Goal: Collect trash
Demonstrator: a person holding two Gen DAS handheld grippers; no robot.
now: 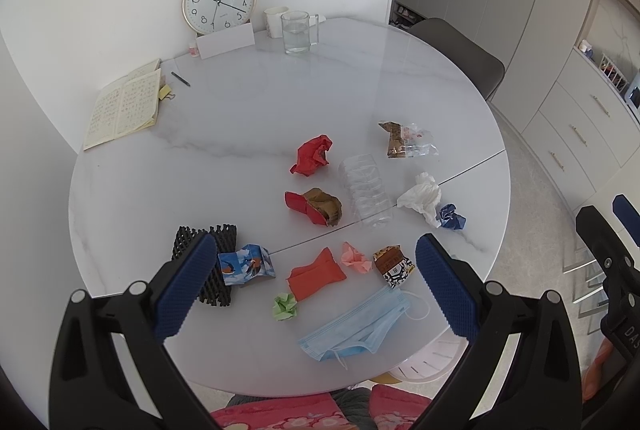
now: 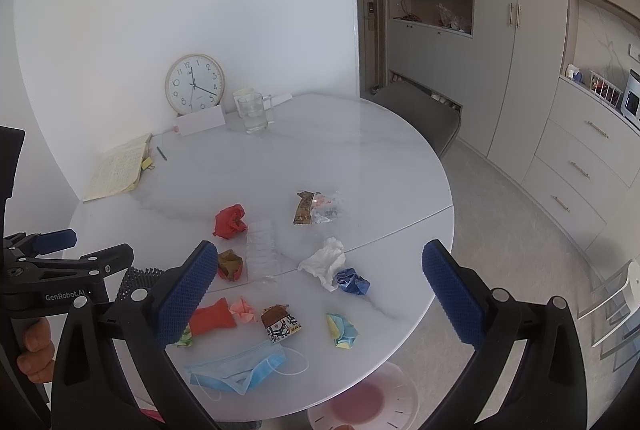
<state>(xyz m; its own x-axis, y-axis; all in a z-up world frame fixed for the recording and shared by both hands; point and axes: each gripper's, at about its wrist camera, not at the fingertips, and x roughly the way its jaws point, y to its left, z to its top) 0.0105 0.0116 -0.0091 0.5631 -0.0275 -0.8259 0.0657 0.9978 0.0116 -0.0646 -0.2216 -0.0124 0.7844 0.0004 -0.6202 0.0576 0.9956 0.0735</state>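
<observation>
Trash is scattered over the near half of a round white marble table (image 1: 240, 134). A blue face mask (image 1: 356, 330) lies at the front edge, with an orange-red packet (image 1: 316, 274), a pink paper wad (image 1: 355, 258), a green wad (image 1: 285, 306) and a snack wrapper (image 1: 394, 266) behind it. A clear plastic bottle (image 1: 366, 190), white tissue (image 1: 422, 198) and red crumpled paper (image 1: 312, 160) lie farther back. My left gripper (image 1: 312, 282) hovers open above the front pile. My right gripper (image 2: 320, 294) is open too, above the wrapper (image 2: 280, 324) and mask (image 2: 240, 370), holding nothing.
A pink basket-like bin (image 2: 364, 398) stands on the floor under the table's front edge. A clock (image 1: 219, 0), a glass mug (image 1: 296, 32), an open notebook (image 1: 124, 106) and a pen (image 1: 181, 79) sit at the back. A grey chair (image 1: 460, 54) is behind the table.
</observation>
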